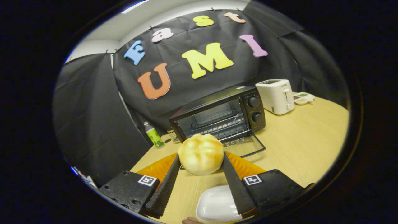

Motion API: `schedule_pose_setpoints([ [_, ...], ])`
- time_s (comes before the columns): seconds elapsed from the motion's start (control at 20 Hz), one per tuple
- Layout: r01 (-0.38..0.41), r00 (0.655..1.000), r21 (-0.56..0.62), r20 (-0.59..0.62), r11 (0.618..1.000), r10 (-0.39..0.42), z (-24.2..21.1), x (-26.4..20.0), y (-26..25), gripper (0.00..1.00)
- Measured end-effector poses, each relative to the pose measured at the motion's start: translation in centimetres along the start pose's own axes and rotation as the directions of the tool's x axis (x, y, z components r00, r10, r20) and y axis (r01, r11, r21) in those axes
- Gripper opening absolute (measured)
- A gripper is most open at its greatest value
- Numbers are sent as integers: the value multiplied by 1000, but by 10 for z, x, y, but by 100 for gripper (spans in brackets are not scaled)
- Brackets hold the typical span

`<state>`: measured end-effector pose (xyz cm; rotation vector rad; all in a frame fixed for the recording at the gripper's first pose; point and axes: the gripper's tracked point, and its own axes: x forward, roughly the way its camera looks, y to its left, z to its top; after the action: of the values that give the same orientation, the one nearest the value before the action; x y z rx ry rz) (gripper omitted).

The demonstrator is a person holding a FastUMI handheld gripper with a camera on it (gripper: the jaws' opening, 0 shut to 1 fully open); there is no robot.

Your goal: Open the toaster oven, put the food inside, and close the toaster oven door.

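A round, golden bread bun [201,154] is held between my two fingers, lifted above the wooden table [298,146]. My gripper [201,159] is shut on it, one finger pressing each side. Just beyond the bun stands the black toaster oven [219,116] with its glass door [245,144] folded down flat onto the table. Its wire rack [222,127] shows inside the lit cavity. Two knobs [255,109] sit on the oven's right panel.
A white plate [216,205] lies on the table below the fingers. A white pop-up toaster [276,95] and a small divided dish [303,98] stand right of the oven. A green-labelled bottle [154,135] stands to the oven's left near the table edge.
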<state>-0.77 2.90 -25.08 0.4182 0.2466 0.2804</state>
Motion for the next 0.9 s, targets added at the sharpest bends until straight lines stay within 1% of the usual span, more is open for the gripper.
schedule_pose_setpoints([
  [0.1,16,1000,49,11,999,-17,10,24,-13,87],
  [0.25,31,999,52,26,998,-33,19,63,-25,86],
  [0.4,15,999,96,36,995,-18,30,108,-25,86],
  [0.5,38,999,97,6,995,-39,30,140,-31,87],
  [0.6,43,999,128,-9,991,-42,35,169,-32,87],
  [0.65,55,998,128,-9,990,-54,39,182,-35,87],
  [0.75,90,996,92,-20,992,-88,43,206,-42,87],
  [0.8,96,995,84,-19,992,-94,46,215,-43,87],
  [0.9,82,997,72,4,994,-83,56,231,-41,87],
])
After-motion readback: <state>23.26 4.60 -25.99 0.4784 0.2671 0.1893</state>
